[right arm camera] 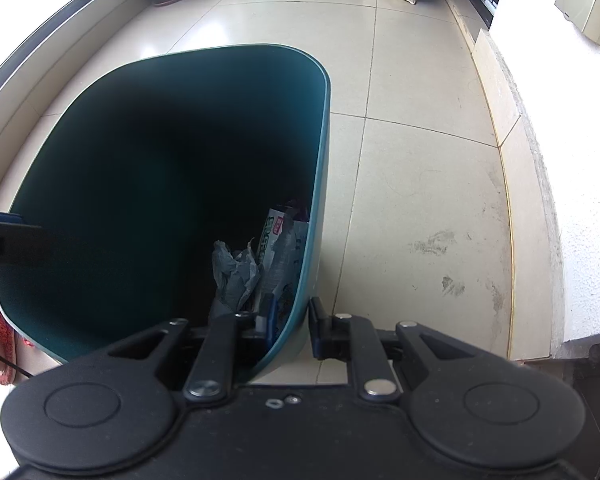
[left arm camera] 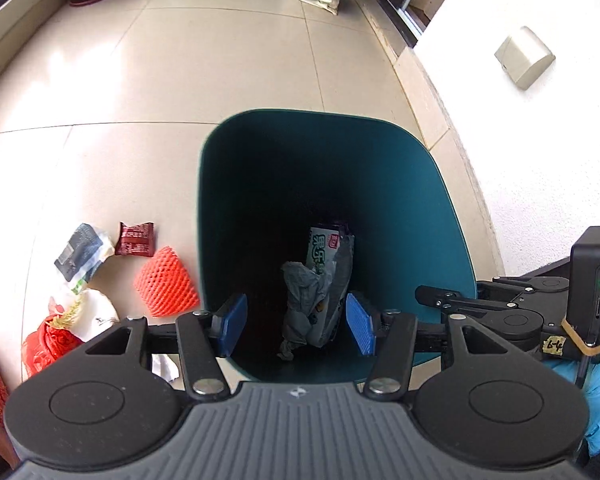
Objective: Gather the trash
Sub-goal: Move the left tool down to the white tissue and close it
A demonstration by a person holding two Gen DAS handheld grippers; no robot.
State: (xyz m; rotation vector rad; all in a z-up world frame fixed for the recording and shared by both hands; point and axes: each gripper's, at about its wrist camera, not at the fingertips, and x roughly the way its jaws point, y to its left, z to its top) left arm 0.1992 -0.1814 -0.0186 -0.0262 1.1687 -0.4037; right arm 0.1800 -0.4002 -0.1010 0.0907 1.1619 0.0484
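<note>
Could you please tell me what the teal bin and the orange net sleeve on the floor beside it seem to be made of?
The teal bin looks like moulded plastic: smooth, matte walls with a thin, rounded rim. The orange net sleeve looks like soft foam mesh, judging by its open lattice and puffy shape.

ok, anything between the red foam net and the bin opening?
Nothing visible. The red foam net lies on the floor beside the bin's left wall, only that wall to lift over. The opening is uncovered, and the left tongs hang open above it.
</note>
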